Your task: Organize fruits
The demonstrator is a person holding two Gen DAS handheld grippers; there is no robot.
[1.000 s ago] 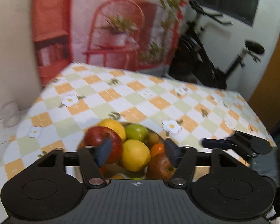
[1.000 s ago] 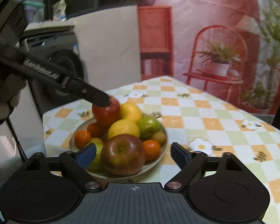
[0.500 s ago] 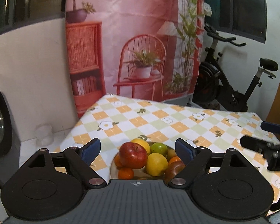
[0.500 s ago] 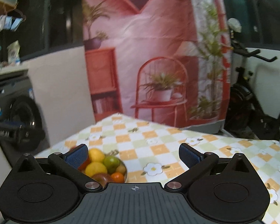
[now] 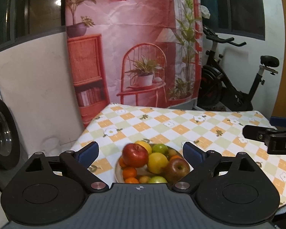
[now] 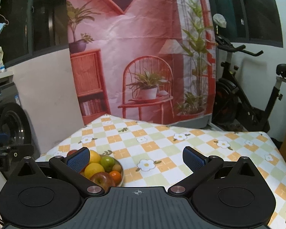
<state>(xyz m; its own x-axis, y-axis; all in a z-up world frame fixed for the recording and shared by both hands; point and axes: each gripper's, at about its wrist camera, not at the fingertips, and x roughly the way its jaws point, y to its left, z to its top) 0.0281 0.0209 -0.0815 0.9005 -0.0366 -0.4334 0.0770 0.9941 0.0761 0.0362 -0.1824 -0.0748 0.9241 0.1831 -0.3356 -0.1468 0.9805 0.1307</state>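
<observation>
One plate [image 5: 117,168] of fruit near the left front corner of a bench [image 5: 181,126] under a checked, flower-printed cloth. Piled on it, counted from the left wrist view: two red apples, a bright one [image 5: 135,155] on top at the left and a darker, russet one [image 5: 177,169] at the right; two lemons, one [image 5: 157,162] in the middle and one [image 5: 144,146] behind the bright apple; two green fruits, one [image 5: 160,148] at the back and one [image 5: 157,179] at the front edge, partly cut off by the gripper body; at least three small oranges, with one [image 5: 130,172] at the left front; a few small yellowish-brown fruits, too small to count surely. Same pile seen in the right wrist view [image 6: 102,167], partly hidden behind that gripper's left finger.

Left gripper [image 5: 140,151] held above and short of the plate, jaws spread wide and just been opening, nothing between the pads, fruit visible through the gap but not touched. Right gripper [image 6: 136,159] likewise wide apart after just opening, empty, pointing over bare cloth to the right of the plate. Tip of the right gripper visible at the right edge of the left view, tip of the left one at the left edge of the right view.

Behind the bench: one printed backdrop [image 5: 131,47] with a chair and plants, one exercise bike [image 5: 230,80] to the right, one washing machine [image 6: 9,122] to the left.
</observation>
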